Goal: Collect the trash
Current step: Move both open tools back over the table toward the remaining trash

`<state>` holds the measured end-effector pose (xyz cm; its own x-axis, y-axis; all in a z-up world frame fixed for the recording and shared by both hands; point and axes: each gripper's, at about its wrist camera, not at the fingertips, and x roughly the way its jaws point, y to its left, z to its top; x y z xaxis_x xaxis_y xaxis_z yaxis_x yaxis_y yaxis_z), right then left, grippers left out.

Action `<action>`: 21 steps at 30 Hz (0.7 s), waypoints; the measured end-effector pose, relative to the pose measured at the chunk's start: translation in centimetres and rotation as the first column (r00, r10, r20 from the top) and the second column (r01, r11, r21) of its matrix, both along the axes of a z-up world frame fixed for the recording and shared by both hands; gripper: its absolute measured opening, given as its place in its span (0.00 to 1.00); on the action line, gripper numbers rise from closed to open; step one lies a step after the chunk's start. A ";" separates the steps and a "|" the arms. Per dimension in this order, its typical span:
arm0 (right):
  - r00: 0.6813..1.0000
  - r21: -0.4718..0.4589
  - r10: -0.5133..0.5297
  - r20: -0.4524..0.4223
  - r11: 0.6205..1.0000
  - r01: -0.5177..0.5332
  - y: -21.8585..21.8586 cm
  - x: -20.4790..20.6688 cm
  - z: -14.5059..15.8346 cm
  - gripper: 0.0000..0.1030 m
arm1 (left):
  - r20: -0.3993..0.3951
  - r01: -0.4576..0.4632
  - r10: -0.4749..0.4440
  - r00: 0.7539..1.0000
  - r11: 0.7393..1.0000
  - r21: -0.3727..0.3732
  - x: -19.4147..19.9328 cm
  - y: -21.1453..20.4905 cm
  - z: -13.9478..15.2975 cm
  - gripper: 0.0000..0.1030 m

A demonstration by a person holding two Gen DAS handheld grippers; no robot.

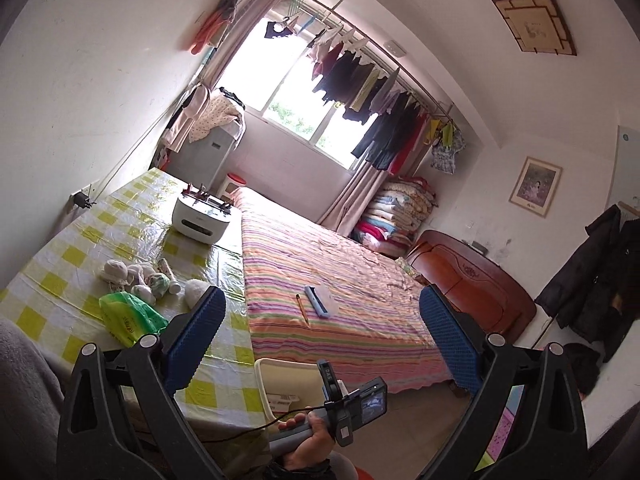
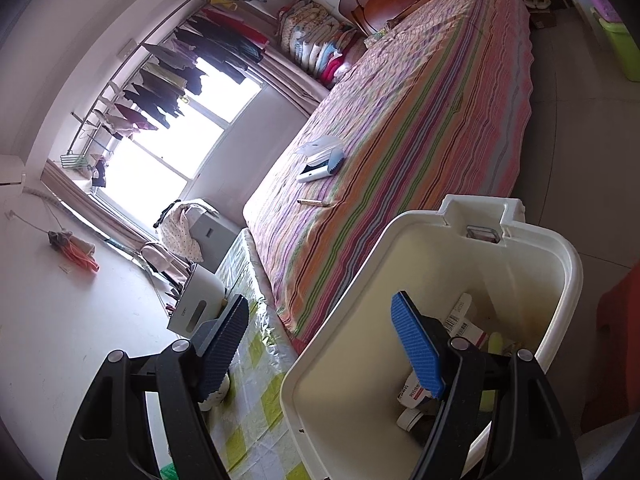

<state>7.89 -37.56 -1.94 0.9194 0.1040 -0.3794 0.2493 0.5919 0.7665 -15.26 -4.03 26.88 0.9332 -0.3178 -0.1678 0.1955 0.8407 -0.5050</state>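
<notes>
My left gripper (image 1: 322,292) is open wide with nothing between its blue pads, held above the corner of a table with a yellow-check cloth (image 1: 60,248). Crumpled tissues (image 1: 132,276), a small tube (image 1: 168,276) and a green tissue pack (image 1: 128,316) lie on the table. My right gripper (image 2: 320,300) stands open over a cream bin (image 2: 560,280), one finger inside it and the other outside, clear of its rim. Boxes and a white cap (image 2: 412,416) lie in the bin. A hand (image 1: 312,436) holds the right gripper's handle beside the bin (image 1: 280,376).
A striped bed (image 1: 360,280) adjoins the table, with a pen (image 1: 302,308) and a blue-and-white item (image 1: 318,300) on it. A white appliance (image 1: 202,216) sits at the table's far end. A wooden headboard (image 1: 472,280) and a green bin (image 2: 620,48) stand beyond.
</notes>
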 end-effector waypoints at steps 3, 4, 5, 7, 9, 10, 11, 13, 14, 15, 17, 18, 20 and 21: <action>1.000 0.014 0.013 -0.008 1.000 -0.012 0.4 0.3 -0.1 0.70 | 0.032 -0.021 0.020 0.999 0.999 0.025 -0.7 0.0 0.7 0.93; 1.000 0.018 0.018 -0.011 1.000 -0.017 0.4 0.5 -0.2 0.70 | 0.039 -0.030 0.029 0.999 0.999 0.022 -0.8 0.0 0.9 0.93; 1.000 0.021 0.022 -0.013 1.000 -0.022 0.5 0.6 -0.1 0.70 | 0.047 -0.033 0.032 0.998 0.999 0.017 -0.8 0.2 1.1 0.93; 1.000 0.018 0.028 -0.013 0.999 -0.028 0.7 0.7 0.1 0.70 | 0.067 -0.044 0.042 0.997 0.999 0.026 -1.1 -0.1 1.6 0.93; 0.999 0.010 0.031 -0.012 0.999 -0.031 0.9 0.7 0.2 0.70 | 0.071 -0.038 0.035 0.997 0.998 0.040 -0.9 -0.2 2.0 0.93; 0.999 0.005 0.032 -0.012 0.999 -0.032 1.0 0.8 0.3 0.70 | 0.072 -0.038 0.035 0.997 0.998 0.043 -0.8 -0.2 2.2 0.93; 0.999 0.002 0.034 -0.014 0.999 -0.034 1.1 0.9 0.4 0.70 | 0.074 -0.046 0.043 0.996 0.998 0.037 -0.7 0.0 2.1 0.93; 0.999 -0.001 0.038 -0.017 0.999 -0.038 1.2 0.9 0.4 0.70 | 0.077 -0.058 0.057 0.995 0.998 0.017 -0.7 0.7 2.1 0.93; 0.999 -0.003 0.040 -0.019 0.999 -0.040 1.2 0.9 0.4 0.70 | 0.081 -0.056 0.056 0.995 0.998 0.009 -0.8 1.0 2.0 0.93; 0.999 -0.005 0.044 -0.021 0.999 -0.044 1.3 1.0 0.4 0.70 | 0.087 -0.053 0.052 0.995 0.999 0.000 -0.8 1.4 1.9 0.93; 0.998 -0.015 0.052 -0.022 0.998 -0.053 1.6 1.1 0.5 0.70 | 0.080 -0.036 0.037 0.996 0.999 -0.010 -0.4 2.2 1.7 0.93; 0.998 -0.025 0.056 -0.019 0.998 -0.057 1.8 1.1 0.7 0.70 | 0.072 -0.026 0.026 0.997 1.000 -0.003 0.0 2.4 1.5 0.93; 0.998 -0.056 0.064 -0.014 0.996 -0.065 2.3 1.1 1.1 0.70 | 0.049 -0.033 0.032 0.998 0.999 0.018 1.0 3.2 1.0 0.93; 0.997 -0.075 0.071 -0.010 0.995 -0.071 2.7 1.1 1.4 0.70 | 0.041 -0.057 0.056 0.998 0.998 0.026 1.6 4.0 0.6 0.93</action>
